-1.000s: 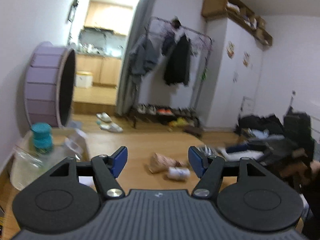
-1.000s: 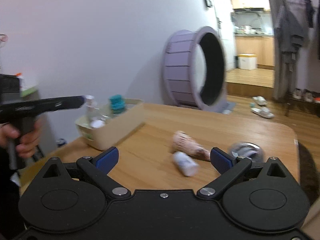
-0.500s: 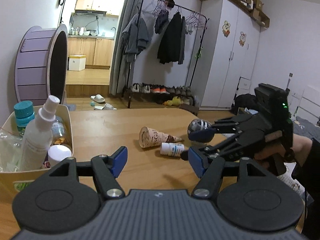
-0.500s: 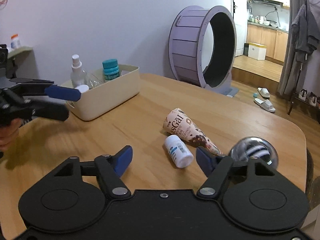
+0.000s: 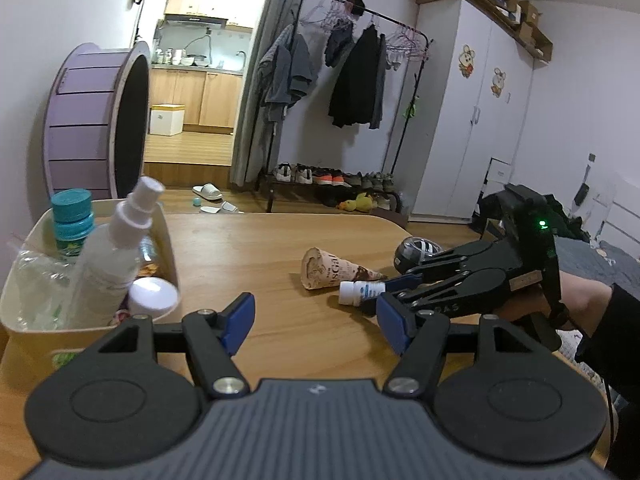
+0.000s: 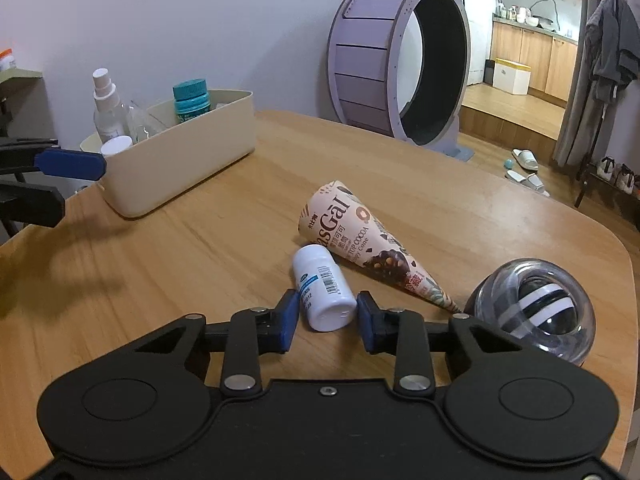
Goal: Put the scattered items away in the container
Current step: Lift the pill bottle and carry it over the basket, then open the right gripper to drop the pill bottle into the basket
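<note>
The right claw [image 6: 327, 316] sits low on the wooden tabletop [image 6: 192, 248] with its blue-padded fingers [image 6: 289, 316] partly closed around the base of a small white plastic pill bottle with a blue-striped label [image 6: 323, 288]. The bottle lies on its side between the pads; a thin gap shows at each side, so the claw brackets it without a visible pinch. Just beyond, at about 1 o'clock from the claw, a printed paper ice-cream cone wrapper [image 6: 360, 240] lies on its side, its wide end close to the bottle's cap and its tip pointing toward 3 o'clock. There, near the tip, rests a clear plastic gyro ball with a black-and-white striped rotor [image 6: 528, 312].

The left claw [image 5: 316, 320] hovers above the tabletop with its blue pads spread wide and nothing between them. At 10 o'clock from it stands the cream rectangular plastic container [image 5: 170, 248], holding a white spray bottle [image 5: 112, 256], a teal-capped jar [image 5: 72, 216], a white-lidded jar [image 5: 152, 294] and a crumpled clear bag [image 5: 36, 280]. Behind the tabletop a large purple wheel [image 6: 396, 76] stands on the floor.
</note>
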{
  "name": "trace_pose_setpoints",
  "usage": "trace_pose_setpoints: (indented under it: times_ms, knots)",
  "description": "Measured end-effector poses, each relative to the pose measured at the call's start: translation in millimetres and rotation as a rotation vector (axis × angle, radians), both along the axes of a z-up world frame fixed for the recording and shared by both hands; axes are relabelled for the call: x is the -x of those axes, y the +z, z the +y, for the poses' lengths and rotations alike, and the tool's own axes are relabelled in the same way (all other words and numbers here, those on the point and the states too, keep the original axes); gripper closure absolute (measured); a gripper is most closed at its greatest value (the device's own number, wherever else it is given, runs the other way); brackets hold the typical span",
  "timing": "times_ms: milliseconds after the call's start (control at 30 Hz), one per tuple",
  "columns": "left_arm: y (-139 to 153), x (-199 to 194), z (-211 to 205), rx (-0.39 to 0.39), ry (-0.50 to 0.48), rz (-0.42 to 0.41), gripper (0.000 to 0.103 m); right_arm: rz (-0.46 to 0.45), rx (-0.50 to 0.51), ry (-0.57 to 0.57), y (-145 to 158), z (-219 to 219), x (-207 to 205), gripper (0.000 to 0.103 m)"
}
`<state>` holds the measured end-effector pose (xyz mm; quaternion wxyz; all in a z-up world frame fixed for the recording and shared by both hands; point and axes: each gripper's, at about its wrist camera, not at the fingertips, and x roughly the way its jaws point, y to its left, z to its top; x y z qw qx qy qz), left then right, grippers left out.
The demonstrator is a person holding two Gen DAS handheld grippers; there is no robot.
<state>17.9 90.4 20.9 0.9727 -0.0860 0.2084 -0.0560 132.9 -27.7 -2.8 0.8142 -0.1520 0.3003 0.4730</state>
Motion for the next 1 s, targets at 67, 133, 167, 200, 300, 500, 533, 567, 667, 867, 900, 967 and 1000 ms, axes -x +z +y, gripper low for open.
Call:
trace_pose_setpoints:
  times_ms: [67,133,167,200,300,500,533,567,667,867,900,967,1000]
  knots:
    - [0.8,7.2,3.4,0.012,0.013,-0.006,0.037,0.001,-0.023,-0.008,3.4,-4.8,0.7,0.072]
    - [0.6,15.6,6.7,0.027,0.028,-0.012,0.037,0.001,-0.048,-0.012,9.3,-9.4,2.6,0.073]
    - [-0.7,20.6,7.9,0.034,0.039,-0.009,0.037,-0.001,-0.064,-0.01,13.8,-11.1,4.4,0.074]
    - [-2.0,25.5,9.1,0.041,0.05,-0.007,0.037,-0.005,-0.079,-0.007,18.8,-12.6,6.8,0.075]
    - [-6.4,40.9,12.2,0.06,0.081,0.001,0.037,-0.008,-0.133,0.012,34.3,-12.9,13.7,0.075]
    - [-2.8,67.8,19.2,0.068,0.126,-0.027,0.037,-0.032,-0.195,0.103,65.9,17.0,28.0,0.075]
    - [-0.2,69.5,21.2,0.066,0.131,-0.036,0.037,-0.035,-0.203,0.12,70.9,24.9,29.3,0.075]
    - [1.9,70.5,23.7,0.067,0.137,-0.044,0.037,-0.034,-0.212,0.136,75.2,33.3,29.7,0.075]
    - [3.9,72.7,30.0,0.08,0.155,-0.054,0.037,-0.036,-0.219,0.178,81.1,62.7,30.8,0.075]
    - [7.4,73.3,38.6,0.084,0.173,-0.066,0.037,0.004,-0.246,0.225,81.3,113.3,23.7,0.075]
    - [7.8,72.9,39.1,0.084,0.172,-0.066,0.037,0.011,-0.25,0.232,80.7,119.0,22.7,0.075]
    - [7.7,72.7,40.9,0.081,0.172,-0.066,0.037,0.024,-0.258,0.242,78.9,130.1,20.8,0.075]
    - [7.6,72.6,41.8,0.079,0.172,-0.066,0.037,0.032,-0.261,0.244,77.5,135.1,19.5,0.075]
